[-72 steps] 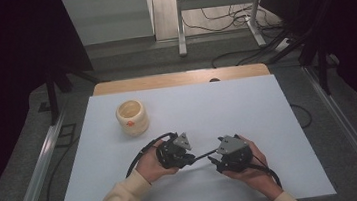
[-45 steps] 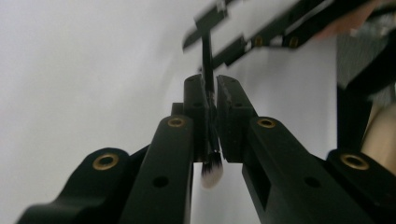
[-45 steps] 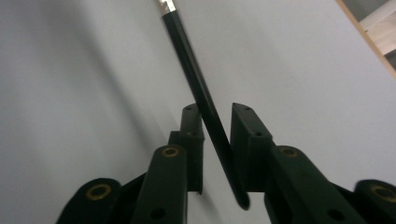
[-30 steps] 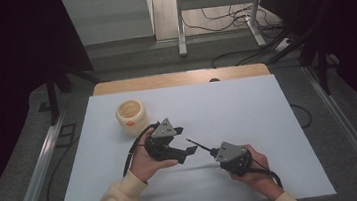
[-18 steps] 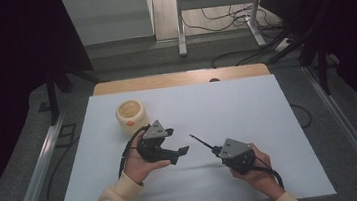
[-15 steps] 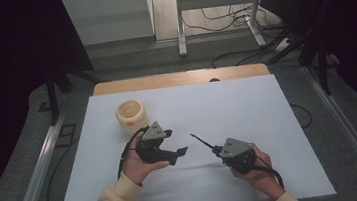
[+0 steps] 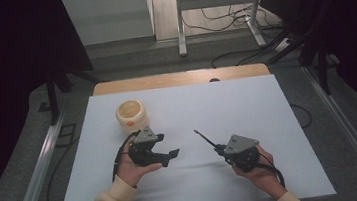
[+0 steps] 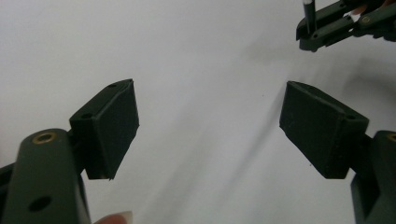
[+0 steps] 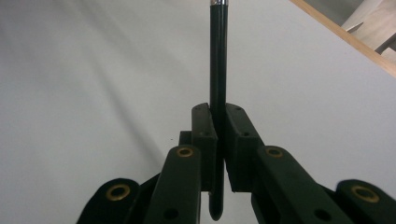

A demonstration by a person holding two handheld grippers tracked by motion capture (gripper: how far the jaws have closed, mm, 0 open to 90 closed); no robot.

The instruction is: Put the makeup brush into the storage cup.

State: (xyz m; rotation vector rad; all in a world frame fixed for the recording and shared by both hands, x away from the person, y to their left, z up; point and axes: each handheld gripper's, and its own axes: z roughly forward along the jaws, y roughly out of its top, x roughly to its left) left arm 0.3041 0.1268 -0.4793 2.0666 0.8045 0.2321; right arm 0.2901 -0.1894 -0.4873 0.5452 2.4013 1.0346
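White table: right tool clamping black pen, silver-tipped.

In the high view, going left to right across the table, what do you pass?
Cream jar → left gripper, jaws open → thin black pen → right gripper, shut on the pen.

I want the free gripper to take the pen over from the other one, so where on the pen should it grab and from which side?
Grip the bare shaft of the pen ahead of the right gripper, whose jaws clamp its rear end. The shaft is thin and straight, pointing up-left over the table. The left gripper is open on the pen's left, so probably come in from there, pads squarely across the shaft.
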